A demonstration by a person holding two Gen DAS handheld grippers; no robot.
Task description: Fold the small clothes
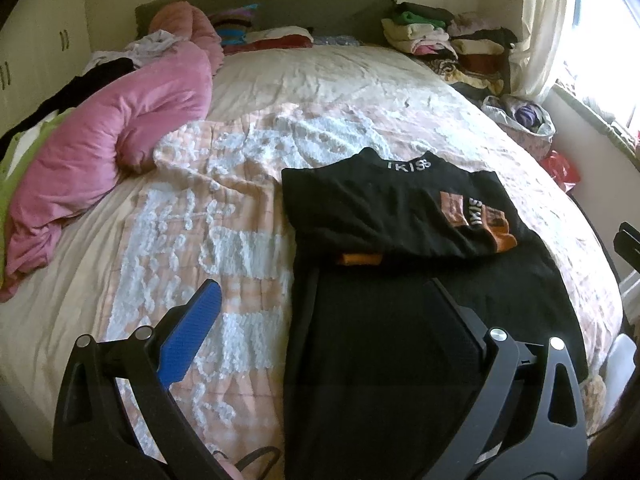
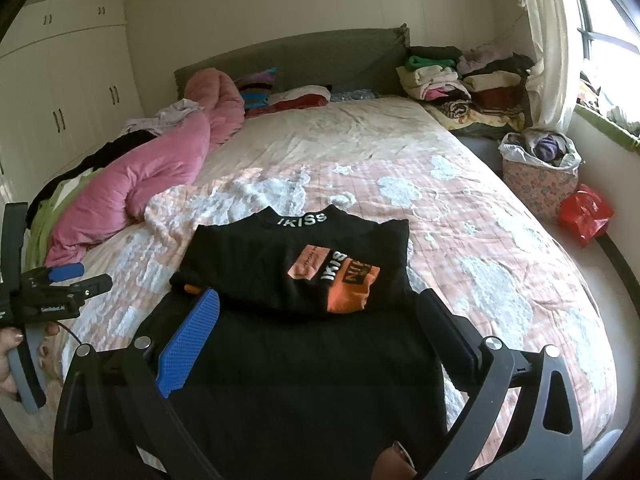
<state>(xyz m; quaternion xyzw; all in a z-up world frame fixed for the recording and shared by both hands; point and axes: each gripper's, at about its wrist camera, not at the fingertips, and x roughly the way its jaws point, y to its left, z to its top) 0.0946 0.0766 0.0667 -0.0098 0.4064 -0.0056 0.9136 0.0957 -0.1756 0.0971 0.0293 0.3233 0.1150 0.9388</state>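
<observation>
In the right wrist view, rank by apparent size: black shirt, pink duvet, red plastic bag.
1. black shirt, though it lies nearest the camera
2. pink duvet
3. red plastic bag, clearly smallest

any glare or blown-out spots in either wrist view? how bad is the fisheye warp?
Left wrist: window at upper right blown out white, bed bows strongly. Right wrist: window bright but frame visible, black shirt loses fold detail; dark vignette in corners of both.
</observation>
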